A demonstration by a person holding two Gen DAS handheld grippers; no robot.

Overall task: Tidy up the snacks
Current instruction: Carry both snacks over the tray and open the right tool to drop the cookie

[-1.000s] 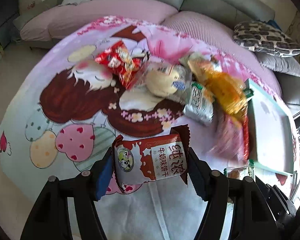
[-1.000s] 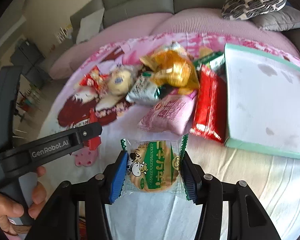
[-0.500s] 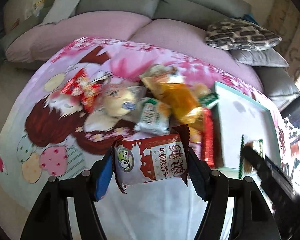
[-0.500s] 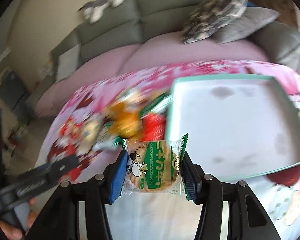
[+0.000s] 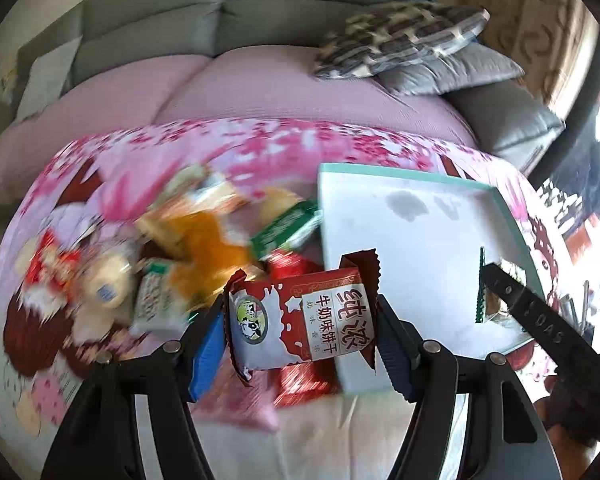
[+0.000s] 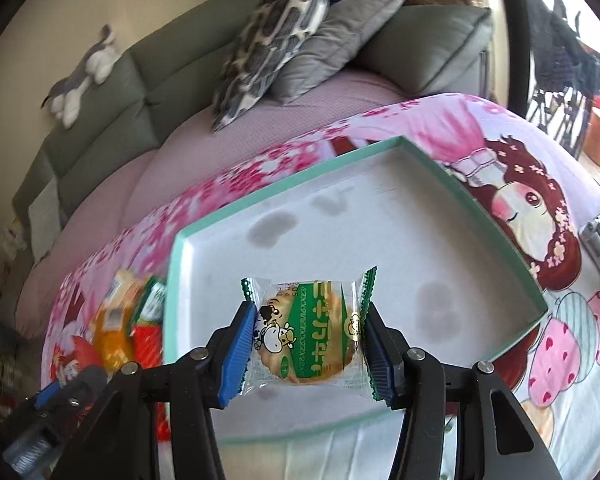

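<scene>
My left gripper (image 5: 300, 332) is shut on a brown-and-white milk biscuit packet (image 5: 304, 324), held above the near left edge of the white tray with a teal rim (image 5: 404, 240). My right gripper (image 6: 306, 340) is shut on a green cow-print biscuit packet (image 6: 308, 336), held over the near part of the same tray (image 6: 380, 216). The right gripper also shows in the left wrist view (image 5: 532, 316) at the right, over the tray. A pile of snack packets (image 5: 188, 248) lies left of the tray on the cartoon-print cloth.
A red packet (image 5: 300, 376) and a pink packet (image 5: 240, 404) lie by the tray's near left corner. A grey sofa with patterned and grey cushions (image 6: 284, 44) stands behind. A plush toy (image 6: 84, 76) lies on the sofa back. The tray holds no snacks.
Both grippers have swung right from the snack pile to the tray, each still holding its packet. The right gripper is now over the tray's inside.
</scene>
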